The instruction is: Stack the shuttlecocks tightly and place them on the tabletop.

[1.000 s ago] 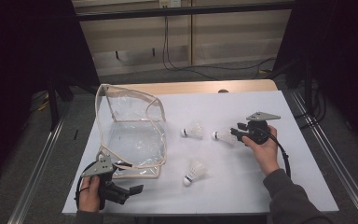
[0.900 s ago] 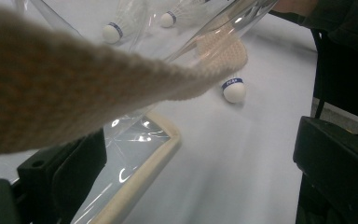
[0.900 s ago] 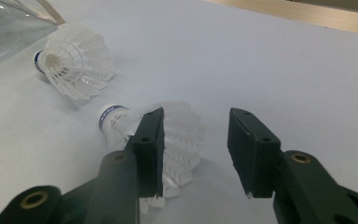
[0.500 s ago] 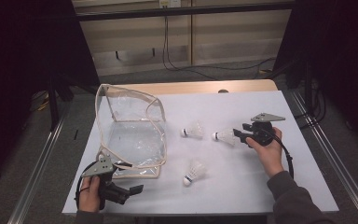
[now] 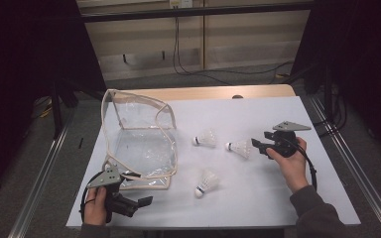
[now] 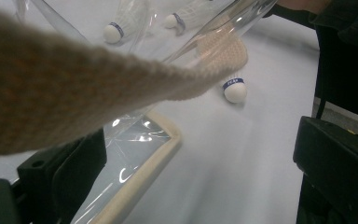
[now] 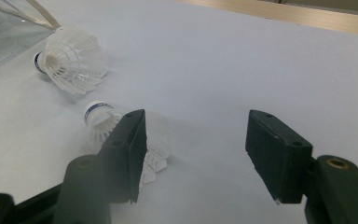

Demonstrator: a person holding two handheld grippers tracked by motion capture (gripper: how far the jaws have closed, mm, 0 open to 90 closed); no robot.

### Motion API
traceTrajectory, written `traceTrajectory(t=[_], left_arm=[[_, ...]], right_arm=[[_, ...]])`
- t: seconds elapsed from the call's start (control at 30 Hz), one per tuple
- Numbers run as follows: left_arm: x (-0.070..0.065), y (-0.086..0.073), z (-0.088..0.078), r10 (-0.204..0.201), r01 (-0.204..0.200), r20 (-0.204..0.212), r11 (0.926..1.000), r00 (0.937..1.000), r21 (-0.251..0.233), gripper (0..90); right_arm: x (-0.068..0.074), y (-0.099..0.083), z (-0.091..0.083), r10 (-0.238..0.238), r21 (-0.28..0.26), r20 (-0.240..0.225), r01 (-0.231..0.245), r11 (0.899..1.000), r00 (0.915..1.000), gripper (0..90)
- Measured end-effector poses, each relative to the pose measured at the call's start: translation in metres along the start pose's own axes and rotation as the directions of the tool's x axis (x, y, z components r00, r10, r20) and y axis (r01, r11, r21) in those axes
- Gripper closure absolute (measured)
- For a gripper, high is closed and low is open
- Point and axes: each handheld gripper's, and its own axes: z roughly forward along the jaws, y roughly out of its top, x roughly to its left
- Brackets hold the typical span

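Right gripper [image 5: 256, 146], jaws just opening and empty, hovers over white table [image 5: 258, 198] between dark curtains [image 5: 25, 74].

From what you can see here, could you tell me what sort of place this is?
Probably a lab recording bench rather than a home: a table under a plain white sheet, dark curtains around it, loose cables along the back wall, and metal rails beside it.

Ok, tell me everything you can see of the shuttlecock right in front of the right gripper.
The shuttlecock is white, with a rounded cork tip ringed by a dark blue band and a slotted, plastic-looking skirt. It lies on its side on the white table, tip pointing toward the clear bag, skirt toward the right gripper. That gripper's jaws have just been opening; nothing is between them, and one jaw overlaps the skirt in the right gripper view.
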Motion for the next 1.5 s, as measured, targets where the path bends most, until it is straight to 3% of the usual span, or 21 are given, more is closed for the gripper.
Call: traceTrajectory(t=[0.3,0.77,0.97,1.13,1.5], left_arm=[[0.0,0.0,0.0,-0.001,0.001,-0.001,1.0,1.0,-0.001,2.6],[0.0,0.0,0.0,-0.002,0.002,0.0,1.0,1.0,-0.003,2.3],[0.0,0.0,0.0,-0.002,0.002,-0.001,1.0,1.0,-0.003,2.3],[0.0,0.0,0.0,-0.002,0.002,0.0,1.0,1.0,-0.003,2.3],[0.001,0.0,0.0,0.0,0.0,0.002,1.0,1.0,-0.001,2.3]], right_arm=[[0.004,0.0,-0.01,0.011,-0.03,-0.004,-0.011,0.999,0.9999,28.8],[0.027,-0.001,-0.011,0.005,-0.033,-0.083,-0.008,0.999,0.9966,10.7],[0.034,-0.002,-0.005,-0.031,-0.008,-0.098,0.031,1.0,0.9947,9.1],[0.038,-0.004,0.002,-0.025,0.009,-0.106,0.026,1.0,0.994,9.1],[0.04,-0.009,0.015,0.015,0.056,-0.142,-0.007,0.998,0.9897,24.8]])
